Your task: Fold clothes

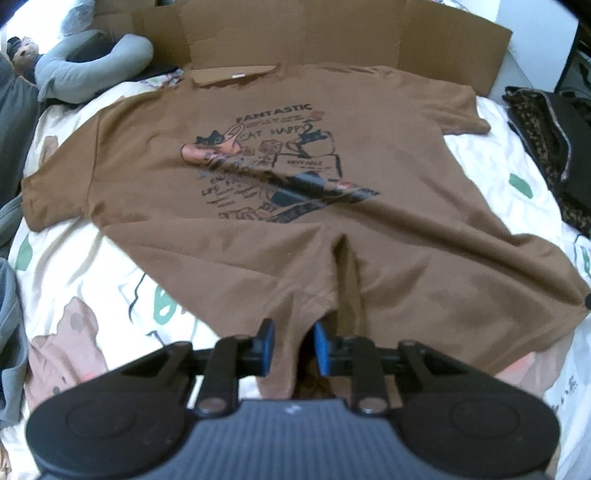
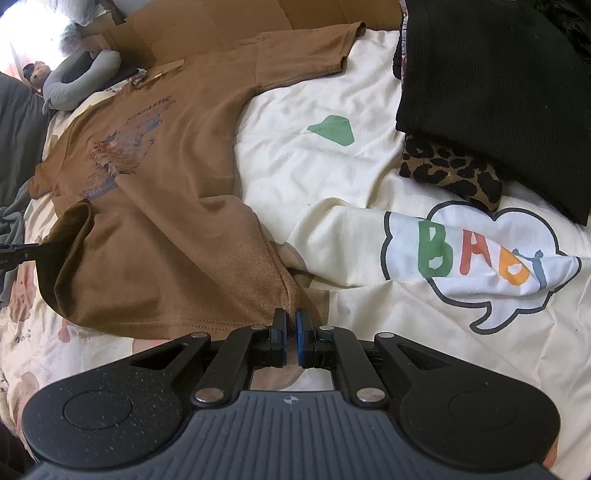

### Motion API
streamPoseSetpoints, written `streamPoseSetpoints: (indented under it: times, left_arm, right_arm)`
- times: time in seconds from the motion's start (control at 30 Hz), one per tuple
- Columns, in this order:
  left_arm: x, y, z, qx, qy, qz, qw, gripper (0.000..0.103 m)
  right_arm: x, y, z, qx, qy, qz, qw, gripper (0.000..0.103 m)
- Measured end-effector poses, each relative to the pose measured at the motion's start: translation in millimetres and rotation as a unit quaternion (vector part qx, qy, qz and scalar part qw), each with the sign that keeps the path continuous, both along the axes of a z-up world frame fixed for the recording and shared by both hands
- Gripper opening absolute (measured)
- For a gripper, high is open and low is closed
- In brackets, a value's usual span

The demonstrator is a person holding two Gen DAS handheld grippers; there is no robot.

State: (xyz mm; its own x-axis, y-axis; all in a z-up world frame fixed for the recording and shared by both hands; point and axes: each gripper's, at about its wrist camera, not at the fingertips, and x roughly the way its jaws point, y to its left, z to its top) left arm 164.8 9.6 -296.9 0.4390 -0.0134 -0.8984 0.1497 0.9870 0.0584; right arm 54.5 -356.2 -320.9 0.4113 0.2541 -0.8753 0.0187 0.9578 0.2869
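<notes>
1. Brown T-shirt [image 1: 258,229]: lies print-side up on the cartoon-print bedsheet [image 2: 332,177], collar at the far end against flattened cardboard [image 1: 332,33], hem at the near end.
2. Left gripper [image 1: 294,338]: jaws narrowly apart, with a ridge of the hem rising between the blue pads [image 1: 322,343]. The fabric looks pinched and lifted, though whether the pads truly press on it is hard to tell through the blur.
3. Right gripper [image 2: 291,325]: jaws nearly closed on the near right corner of the hem, a thin edge of cloth caught between them.
4. Risk, left side: the grip looks shallow, so the hem may slip out as it is raised, because only a small bunch is caught.
5. Risk, right side: only one layer may be caught, so front and back could separate and the fold come out crooked.
6. Risk, general: uneven lifting would drag the diagonal wrinkle across the print into the fold.
7. Nearby: stacked dark garments [image 2: 491,92] on the far right and a grey pillow [image 1: 92,62] on the far left, both apart from the shirt.
8. Hard to see: the hem beneath each gripper body is hidden; the left view is blurred; the collar merges with the cardboard.
</notes>
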Motion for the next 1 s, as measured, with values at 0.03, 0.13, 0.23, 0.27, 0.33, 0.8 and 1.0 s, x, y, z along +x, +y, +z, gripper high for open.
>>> streamPoseSetpoints:
  times: [0.03, 0.13, 0.23, 0.27, 0.33, 0.8, 1.0]
  left_arm:
    - [0, 1, -2, 0.002, 0.001, 0.002, 1.0000, 0.025]
    - [4, 0, -5, 0.003, 0.003, 0.000, 1.0000, 0.025]
    - [8, -3, -8, 0.007, 0.003, -0.009, 0.9999, 0.025]
    - [9, -5, -8, 0.008, 0.000, -0.011, 0.9999, 0.025]
    - [12, -7, -7, 0.010, -0.006, -0.016, 0.9998, 0.025]
    - [-14, 16, 39, 0.008, -0.070, 0.008, 0.9975, 0.002]
    - [-43, 53, 64, 0.000, -0.093, 0.096, 0.9910, 0.001]
  right_arm:
    - [0, 0, 0, 0.000, 0.000, 0.000, 1.000, 0.003]
    - [0, 0, 0, 0.000, 0.001, 0.001, 1.000, 0.003]
    - [0, 0, -2, 0.000, 0.003, 0.001, 1.000, 0.003]
    - [0, 0, -3, 0.000, 0.003, 0.002, 1.000, 0.003]
    - [1, 0, -4, -0.001, 0.005, 0.003, 1.000, 0.003]
    - [-2, 2, 3, 0.004, 0.001, 0.014, 1.000, 0.003]
    - [-6, -2, 16, 0.023, 0.004, 0.005, 1.000, 0.003]
